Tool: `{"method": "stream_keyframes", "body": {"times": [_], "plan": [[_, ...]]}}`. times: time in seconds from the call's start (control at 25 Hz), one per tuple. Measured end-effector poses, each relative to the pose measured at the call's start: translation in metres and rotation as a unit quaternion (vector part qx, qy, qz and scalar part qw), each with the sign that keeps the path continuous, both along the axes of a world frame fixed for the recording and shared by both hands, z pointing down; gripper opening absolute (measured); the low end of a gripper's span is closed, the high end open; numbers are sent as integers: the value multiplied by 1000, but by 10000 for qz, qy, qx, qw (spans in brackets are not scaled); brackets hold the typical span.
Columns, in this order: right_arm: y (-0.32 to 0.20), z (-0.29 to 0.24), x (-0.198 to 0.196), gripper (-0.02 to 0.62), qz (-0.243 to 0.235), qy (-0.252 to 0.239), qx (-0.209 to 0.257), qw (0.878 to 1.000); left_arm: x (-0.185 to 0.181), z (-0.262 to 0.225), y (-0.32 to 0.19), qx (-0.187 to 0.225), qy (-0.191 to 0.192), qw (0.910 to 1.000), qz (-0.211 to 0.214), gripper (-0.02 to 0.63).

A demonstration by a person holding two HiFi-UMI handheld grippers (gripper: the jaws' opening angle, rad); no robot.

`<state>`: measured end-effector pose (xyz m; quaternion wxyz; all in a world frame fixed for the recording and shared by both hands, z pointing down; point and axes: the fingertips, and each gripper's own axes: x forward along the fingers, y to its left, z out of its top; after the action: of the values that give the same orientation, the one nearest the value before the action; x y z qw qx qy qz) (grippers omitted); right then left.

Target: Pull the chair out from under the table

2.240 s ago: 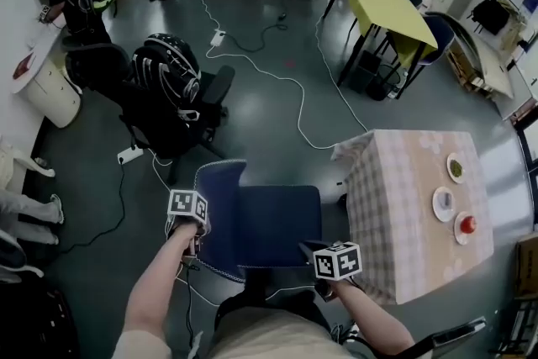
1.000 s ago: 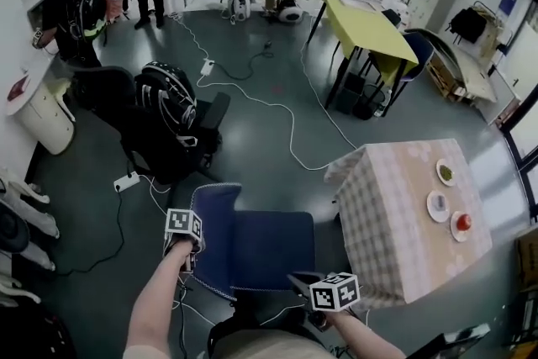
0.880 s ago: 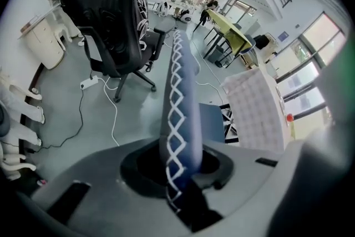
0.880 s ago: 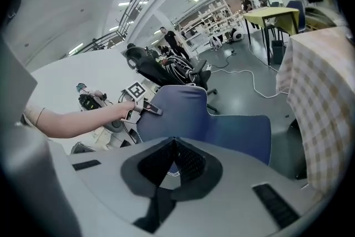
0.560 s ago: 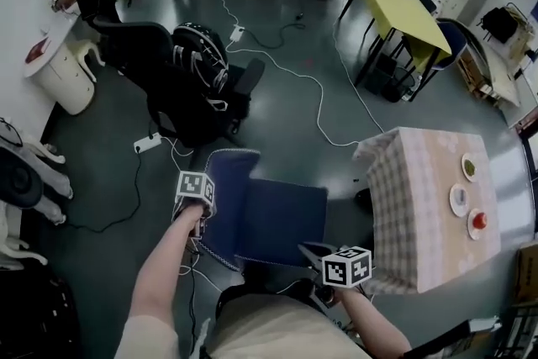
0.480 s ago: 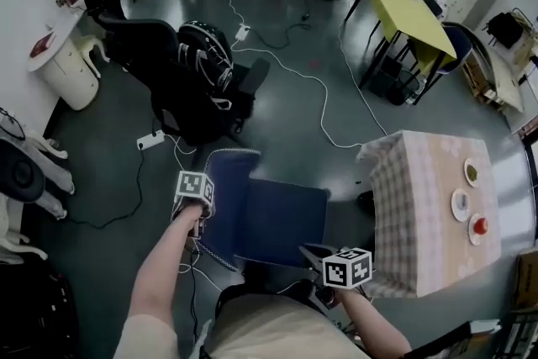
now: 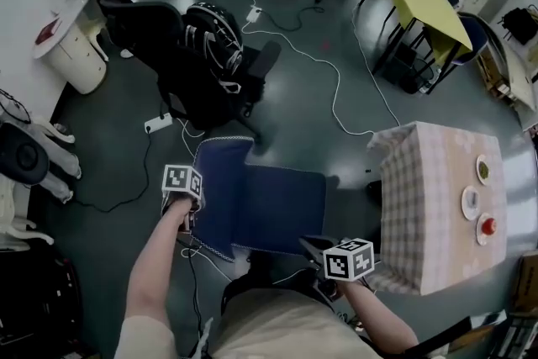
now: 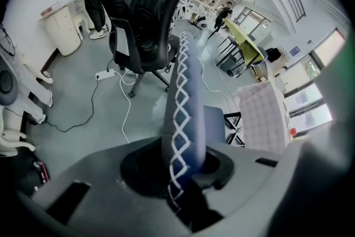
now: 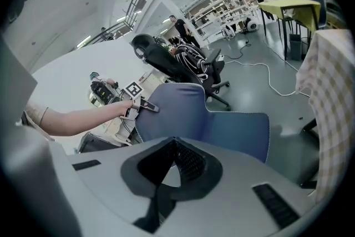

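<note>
Two large things fill the scene: a square table (image 7: 420,214) draped in a pale checked cloth and, to its left in the head view, a blue fabric chair (image 7: 277,210) edged in white zigzag stitching. A strip of bare floor is seen between the seat's front edge and the cloth. The chair is therefore judged clear of the table and the pull all but done. Only a release, or a little more clearance, appears to be left. The left gripper (image 8: 186,169) is clamped on the backrest's edge, on the side away from the table, with the padded fabric pinched between its narrowly parted jaws. The right gripper (image 9: 173,155) is held near the table's nearest corner, its jaws brought together on nothing. Three small plates (image 7: 471,199) are set along the table's far side. In the head view the chair's legs are hidden beneath the seat and the table's legs by the cloth. The left jaws' pads are masked by the backrest.
</note>
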<state>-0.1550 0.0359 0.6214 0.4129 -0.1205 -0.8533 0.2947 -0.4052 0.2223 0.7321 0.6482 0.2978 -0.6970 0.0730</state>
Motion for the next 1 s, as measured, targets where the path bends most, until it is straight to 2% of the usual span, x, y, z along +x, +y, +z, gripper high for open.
{"method": "stream_keyframes", "body": {"times": [1.0], "plan": [[34, -3, -49, 9, -330, 28, -97, 9994, -40, 1, 73, -80, 12, 9994, -342, 87]]}}
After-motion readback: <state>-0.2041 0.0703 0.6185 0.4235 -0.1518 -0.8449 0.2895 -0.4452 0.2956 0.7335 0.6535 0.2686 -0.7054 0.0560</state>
